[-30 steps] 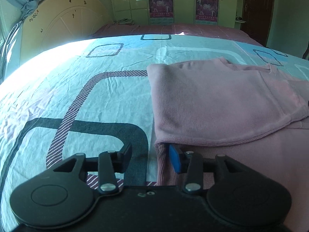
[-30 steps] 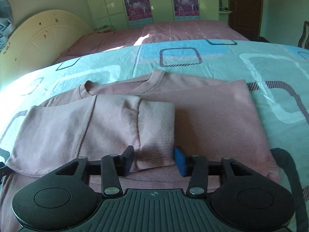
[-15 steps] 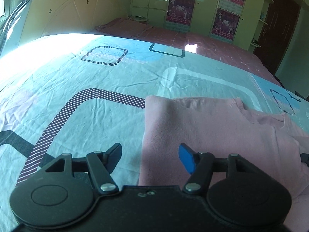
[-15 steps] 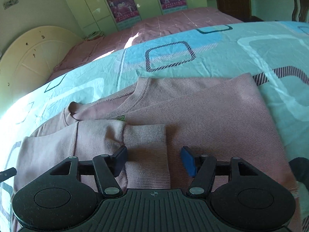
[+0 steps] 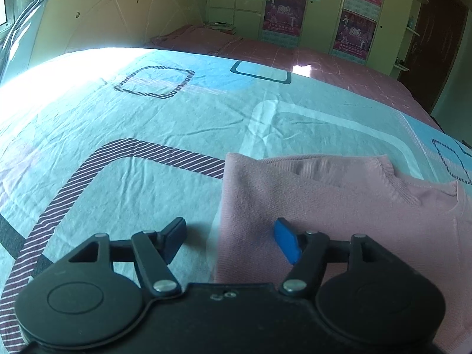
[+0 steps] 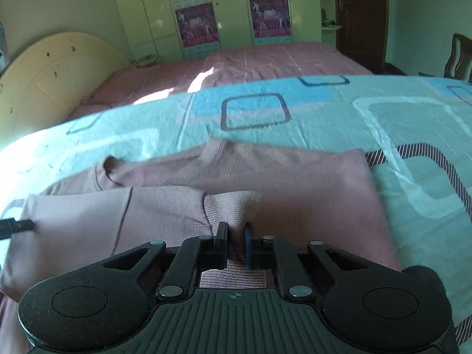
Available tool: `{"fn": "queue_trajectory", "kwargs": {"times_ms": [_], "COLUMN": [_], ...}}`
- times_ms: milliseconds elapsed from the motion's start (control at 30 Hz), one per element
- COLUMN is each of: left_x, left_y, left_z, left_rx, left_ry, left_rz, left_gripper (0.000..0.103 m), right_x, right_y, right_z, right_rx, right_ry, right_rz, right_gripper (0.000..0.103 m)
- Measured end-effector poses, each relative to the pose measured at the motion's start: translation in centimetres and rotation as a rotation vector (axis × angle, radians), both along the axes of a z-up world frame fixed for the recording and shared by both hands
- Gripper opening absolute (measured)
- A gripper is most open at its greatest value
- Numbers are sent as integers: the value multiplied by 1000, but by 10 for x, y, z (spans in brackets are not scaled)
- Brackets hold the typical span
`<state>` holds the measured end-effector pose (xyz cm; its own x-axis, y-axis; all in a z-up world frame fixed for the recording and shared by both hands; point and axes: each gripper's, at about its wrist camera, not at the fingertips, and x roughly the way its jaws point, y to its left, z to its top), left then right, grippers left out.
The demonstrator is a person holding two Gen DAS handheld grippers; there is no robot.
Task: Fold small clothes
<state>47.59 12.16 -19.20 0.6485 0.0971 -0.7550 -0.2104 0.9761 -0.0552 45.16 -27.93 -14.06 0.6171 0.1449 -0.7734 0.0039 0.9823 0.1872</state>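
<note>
Pink knitted sweater (image 5: 339, 206) fills the lower right of the left wrist view, lying flat on a turquoise bedsheet printed with striped and dark rounded squares (image 5: 147, 135). Its folded left edge runs down the middle of the frame. Left gripper (image 5: 230, 236) straddles that edge: the black finger (image 5: 175, 234) sits over bare sheet, the blue-padded finger (image 5: 286, 243) over the knit. Its jaws are opening, spread wide, with the sweater's edge between them but neither pad pressing on it. A cream arched headboard (image 5: 118, 14) stands at upper left, and green wardrobe doors with posters (image 5: 295, 8) run across the top.

Over to the right wrist view: the same sweater (image 6: 309, 183) spans the centre of the frame, neckline towards the upper left, one sleeve folded across the body. Right gripper (image 6: 236, 236) is closing, and its two fingers pinch the ribbed sleeve cuff (image 6: 236, 203), which bunches up into a peak between them. A dark tip of the other tool pokes in at the left edge, just beside the sweater's fold. A second bed with a dusty pink cover (image 6: 265, 62) lies beyond, and a wooden chair (image 6: 460, 56) sits at the far right.
</note>
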Motion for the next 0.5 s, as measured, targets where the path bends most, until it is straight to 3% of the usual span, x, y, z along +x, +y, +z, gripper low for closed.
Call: {"fn": "queue_trajectory", "kwargs": {"times_ms": [200,300,333,367,433,500], "left_x": [4,11,12,14,17,19], "left_y": [3,-1,-3,-5,-8,-11], "left_z": [3,3,3,2,1,0], "left_rx": [5,18,25,33,48,64], "left_ry": [0,10,13,15,20,21], "left_rz": [10,15,16,17,15,15], "left_gripper": [66,66,66,67,68,70], "right_x": [-2,5,9,12,11,13], "right_y": [-15,-13,-6,1,12,23], "right_z": [14,23,24,23,23,21], "right_rx": [1,2,-9,-26,-38,-48], "right_ry": [-77,-95,-95,-95,-116,-122], "right_rz": [-86,-65,-43,-25,-3,16], "right_gripper": [11,12,19,41,68,68]}}
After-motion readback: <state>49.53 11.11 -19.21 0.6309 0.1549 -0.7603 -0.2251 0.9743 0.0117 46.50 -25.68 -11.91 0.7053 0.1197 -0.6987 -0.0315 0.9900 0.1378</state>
